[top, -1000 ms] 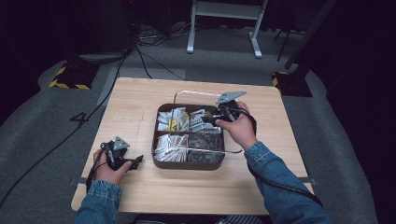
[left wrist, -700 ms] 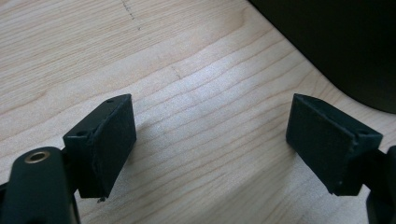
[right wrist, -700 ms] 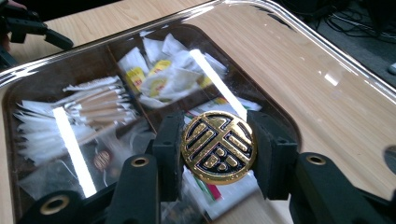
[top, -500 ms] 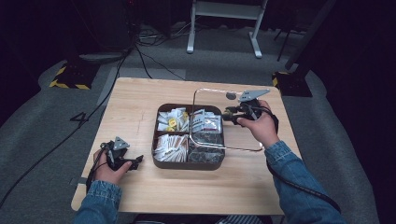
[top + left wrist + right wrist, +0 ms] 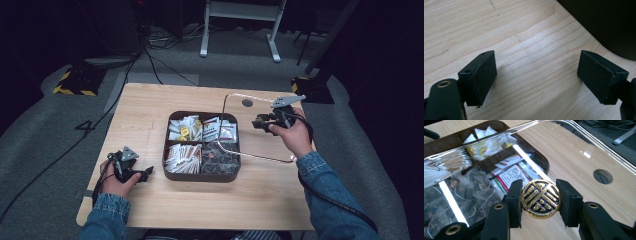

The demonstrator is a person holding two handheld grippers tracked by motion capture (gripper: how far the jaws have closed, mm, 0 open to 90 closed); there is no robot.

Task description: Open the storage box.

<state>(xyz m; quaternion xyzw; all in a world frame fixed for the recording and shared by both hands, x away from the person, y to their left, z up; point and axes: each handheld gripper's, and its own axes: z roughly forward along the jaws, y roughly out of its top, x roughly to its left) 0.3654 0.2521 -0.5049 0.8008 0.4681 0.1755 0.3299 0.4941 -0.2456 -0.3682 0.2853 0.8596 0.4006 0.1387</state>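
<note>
A dark brown compartment box (image 5: 201, 176) of tea bags and sachets stands mid-table. My right gripper (image 5: 540, 199) is shut on the round gold knob (image 5: 540, 197) of the box's clear lid (image 5: 260, 158). In the high view the right gripper (image 5: 258, 122) holds the lid tilted, over the box's right edge and the table beside it. Through the lid, the box's sachets (image 5: 506, 173) are visible. My left gripper (image 5: 146, 173) rests on the table left of the box; its jaws (image 5: 536, 75) stand open over bare wood, with the box's dark wall (image 5: 604, 22) just ahead.
A round cable hole (image 5: 247, 103) sits in the wooden table (image 5: 150, 125) behind the lid. Cables and a white stand's legs (image 5: 240, 30) lie on the dark floor beyond the table. A cable trails from the right hand's gripper along the denim sleeve (image 5: 325, 185).
The right gripper has carried the clear lid rightward from above the box to its right side. The left hand and gripper have stayed put.
</note>
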